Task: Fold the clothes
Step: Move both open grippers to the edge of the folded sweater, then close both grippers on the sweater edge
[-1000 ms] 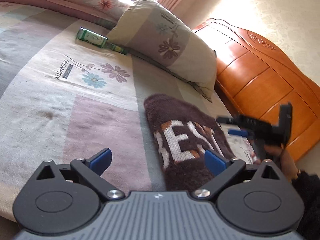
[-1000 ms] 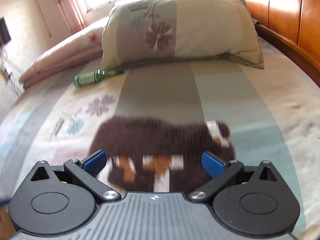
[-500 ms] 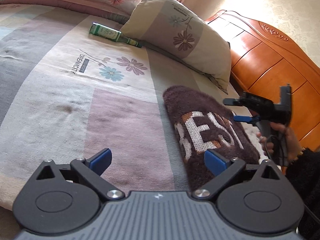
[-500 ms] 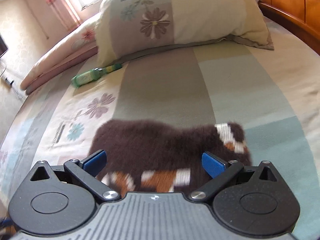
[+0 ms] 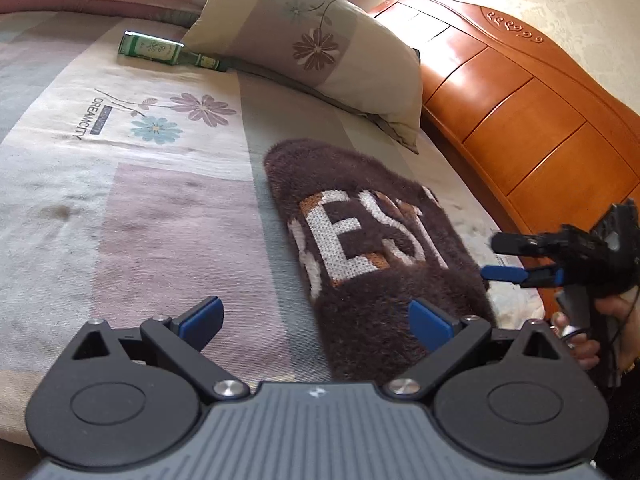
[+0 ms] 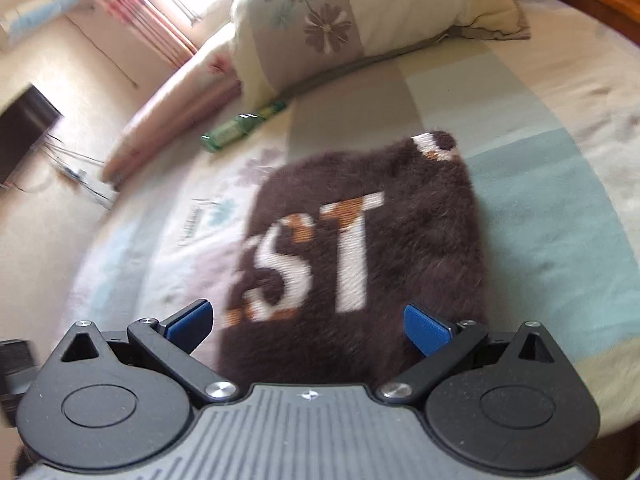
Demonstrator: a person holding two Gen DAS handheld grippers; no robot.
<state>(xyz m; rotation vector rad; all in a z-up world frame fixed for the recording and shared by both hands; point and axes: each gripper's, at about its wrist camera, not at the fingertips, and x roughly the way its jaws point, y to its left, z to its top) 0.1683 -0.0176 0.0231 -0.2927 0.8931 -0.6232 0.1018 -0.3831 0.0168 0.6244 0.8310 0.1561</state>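
A fuzzy dark brown sweater (image 5: 372, 240) with white and orange letters lies folded into a narrow block on the bed. It also shows in the right wrist view (image 6: 360, 248). My left gripper (image 5: 316, 320) is open and empty, held over the sweater's near end and the sheet beside it. My right gripper (image 6: 308, 326) is open and empty, just above the sweater's near edge. In the left wrist view the right gripper (image 5: 504, 258) hovers at the sweater's right side, held by a hand.
A green bottle (image 5: 168, 50) lies on the patterned sheet (image 5: 120, 184) near a flowered pillow (image 5: 312, 44). A wooden headboard (image 5: 520, 108) stands to the right. A rolled pink quilt (image 6: 176, 120) lies along the far bed side.
The right gripper has swung and turned over the sweater, which now fills more of its view. The left gripper has shifted slightly toward the sweater. Both stay open.
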